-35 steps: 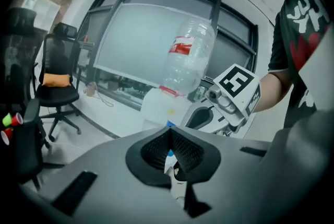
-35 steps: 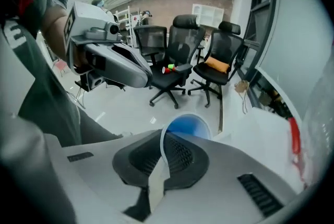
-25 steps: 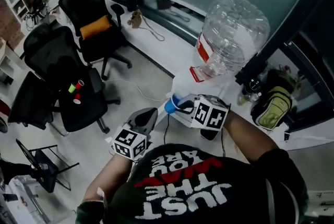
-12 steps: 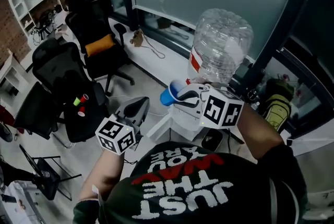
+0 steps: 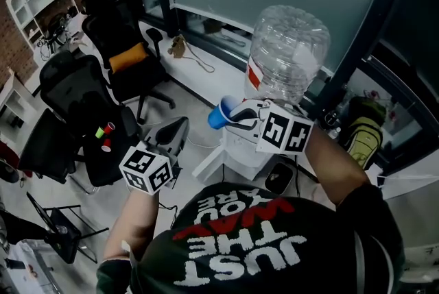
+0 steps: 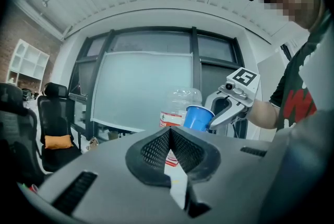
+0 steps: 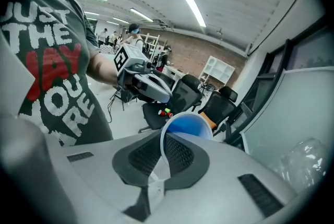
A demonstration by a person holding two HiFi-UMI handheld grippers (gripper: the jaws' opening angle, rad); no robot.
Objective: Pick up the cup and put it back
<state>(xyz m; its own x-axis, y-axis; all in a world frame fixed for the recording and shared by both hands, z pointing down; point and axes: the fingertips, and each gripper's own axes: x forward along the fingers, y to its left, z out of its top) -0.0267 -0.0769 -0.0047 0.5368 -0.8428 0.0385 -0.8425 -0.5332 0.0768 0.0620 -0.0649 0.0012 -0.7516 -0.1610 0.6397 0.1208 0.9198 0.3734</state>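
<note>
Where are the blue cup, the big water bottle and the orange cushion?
blue cup (image 5: 218,118), head view, on its outer wall.
water bottle (image 5: 291,46), head view, on its clear body.
orange cushion (image 5: 129,57), head view, on its top face.

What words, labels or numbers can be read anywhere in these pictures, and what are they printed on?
"JUST THE WAY YOU ARE": on the person's T-shirt, upside down in the head view.
Red-and-white label on the water bottle: print too small to read.
Right marker cube and left marker cube: black-and-white patterns only, no words.
</note>
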